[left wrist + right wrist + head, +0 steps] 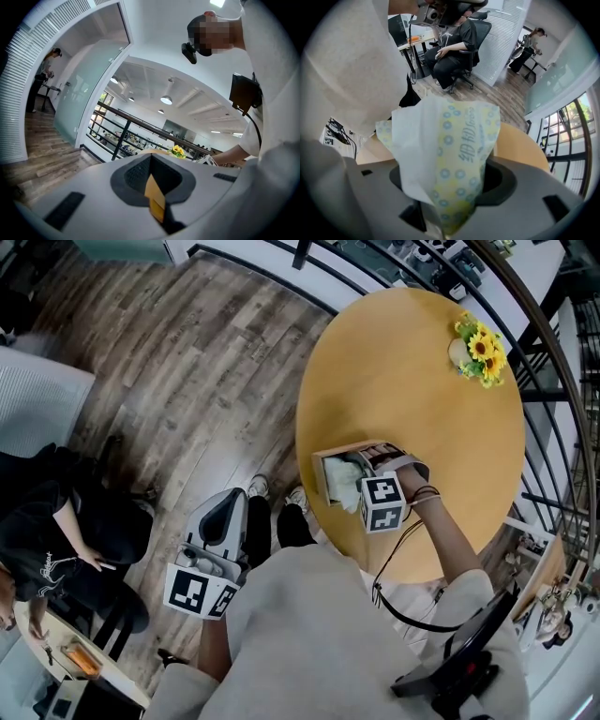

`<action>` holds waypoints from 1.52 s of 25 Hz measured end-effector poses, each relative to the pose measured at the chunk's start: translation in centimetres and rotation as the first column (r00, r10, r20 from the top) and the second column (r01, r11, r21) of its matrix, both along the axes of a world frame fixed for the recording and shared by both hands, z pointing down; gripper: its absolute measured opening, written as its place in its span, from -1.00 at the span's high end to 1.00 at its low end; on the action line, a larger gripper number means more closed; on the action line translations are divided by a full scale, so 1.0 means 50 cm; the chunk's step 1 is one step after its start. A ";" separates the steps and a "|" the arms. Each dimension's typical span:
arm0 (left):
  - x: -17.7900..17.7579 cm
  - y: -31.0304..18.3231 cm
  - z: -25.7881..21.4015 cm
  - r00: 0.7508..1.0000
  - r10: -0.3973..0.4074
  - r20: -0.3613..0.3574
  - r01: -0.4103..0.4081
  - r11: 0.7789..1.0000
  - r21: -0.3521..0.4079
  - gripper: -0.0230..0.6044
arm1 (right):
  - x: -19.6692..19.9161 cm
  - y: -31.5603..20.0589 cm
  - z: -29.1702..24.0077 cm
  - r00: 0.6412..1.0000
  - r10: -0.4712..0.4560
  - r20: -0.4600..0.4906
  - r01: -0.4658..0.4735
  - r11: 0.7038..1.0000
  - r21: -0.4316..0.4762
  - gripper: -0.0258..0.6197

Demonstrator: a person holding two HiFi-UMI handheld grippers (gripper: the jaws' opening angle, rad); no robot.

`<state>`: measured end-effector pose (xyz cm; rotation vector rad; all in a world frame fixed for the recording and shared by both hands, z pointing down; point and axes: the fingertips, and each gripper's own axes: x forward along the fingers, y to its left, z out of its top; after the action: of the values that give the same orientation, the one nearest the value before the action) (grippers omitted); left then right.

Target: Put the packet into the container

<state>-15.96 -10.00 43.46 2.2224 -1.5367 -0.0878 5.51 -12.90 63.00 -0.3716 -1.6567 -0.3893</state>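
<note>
The packet (452, 154) is a soft pack, white and yellow with blue dots, and my right gripper (450, 199) is shut on its lower end. In the head view that gripper (373, 486) points down over the small open wooden container (323, 461) near the front edge of the round yellow table (412, 381). The packet (345, 480) hangs partly inside the container; whether it touches the bottom is hidden. My left gripper (223, 514) is held off the table beside my body, shut with nothing in it, and in the left gripper view its jaws (152, 187) face the railing.
A bunch of sunflowers (480, 351) stands at the table's far right. A black railing (281, 263) runs behind the table. A seated person in black (56, 531) is at the left beside a small desk (75, 657). Wooden floor (187, 362) lies left of the table.
</note>
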 end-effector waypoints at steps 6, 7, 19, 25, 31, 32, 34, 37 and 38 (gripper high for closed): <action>0.016 0.005 0.001 1.000 0.030 0.003 -0.030 0.999 -0.009 0.91 | 0.001 -0.004 -0.026 0.998 -0.014 -0.059 0.014 1.000 0.001 -0.09; 0.018 0.005 0.001 0.999 0.032 0.002 -0.032 0.999 -0.009 0.91 | 0.002 -0.006 -0.030 0.998 -0.008 -0.057 0.008 1.000 -0.002 -0.11; 0.027 0.008 -0.001 0.999 0.036 -0.006 -0.036 0.999 -0.001 0.91 | 0.008 -0.012 -0.064 0.999 0.021 -0.026 -0.021 1.000 0.001 -0.29; 0.034 0.009 -0.003 0.999 0.047 -0.010 -0.047 0.999 0.005 0.91 | 0.001 -0.007 -0.096 0.996 0.080 0.037 -0.079 0.996 -0.029 -0.28; 0.067 -0.003 -0.018 0.996 0.088 0.006 -0.088 0.995 0.041 0.91 | -0.027 -0.023 -0.130 0.965 0.161 0.206 -0.170 0.985 0.022 0.23; 0.071 -0.003 -0.021 0.995 0.094 0.010 -0.095 0.994 0.046 0.91 | -0.029 -0.026 -0.135 0.959 0.169 0.227 -0.183 0.982 0.041 0.37; 0.076 -0.002 -0.029 0.995 0.102 0.017 -0.103 0.993 0.055 0.91 | -0.030 -0.032 -0.145 0.947 0.178 0.266 -0.206 0.975 0.081 0.70; 0.078 0.003 -0.038 0.994 0.105 0.021 -0.106 0.992 0.064 0.91 | -0.029 -0.032 -0.159 0.937 0.186 0.297 -0.227 0.968 0.110 0.91; 0.078 0.005 -0.041 0.994 0.106 0.022 -0.107 0.992 0.067 0.91 | -0.031 -0.030 -0.163 0.932 0.192 0.306 -0.235 0.966 0.109 0.91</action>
<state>-12.04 -9.77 41.40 2.3605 -1.4416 -0.0885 3.99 -14.41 54.83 -0.0215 -1.9237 -0.4110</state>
